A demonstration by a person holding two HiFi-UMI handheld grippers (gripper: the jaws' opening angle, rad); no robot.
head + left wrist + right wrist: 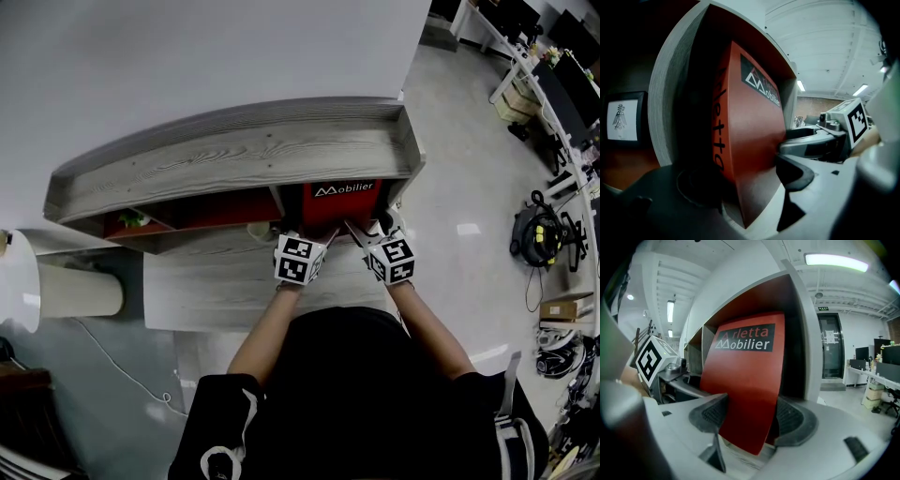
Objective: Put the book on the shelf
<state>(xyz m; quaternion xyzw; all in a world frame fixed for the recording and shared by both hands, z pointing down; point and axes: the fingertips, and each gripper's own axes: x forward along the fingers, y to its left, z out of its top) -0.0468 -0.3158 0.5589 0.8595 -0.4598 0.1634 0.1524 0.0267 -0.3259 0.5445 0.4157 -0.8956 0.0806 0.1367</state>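
Observation:
A red book (342, 202) marked "Arletta Mobilier" stands upright in the rightmost bay of the grey wooden shelf (234, 155), its lower part still sticking out. My left gripper (317, 236) holds it from the left and my right gripper (371, 232) from the right. In the right gripper view the book (745, 380) sits between the pads of my right gripper (750, 416), both pressing on it. In the left gripper view my left gripper (740, 187) is shut on the book (750, 140); its right pad touches the cover, while its left jaw is dark and blurred.
The shelf's side wall (801, 343) stands just right of the book. Other bays to the left hold a small green item (134, 218) and a framed picture (623, 122). A white roll (56, 286) and a cable (122, 366) lie left; bags and boxes (539, 234) are on the floor at right.

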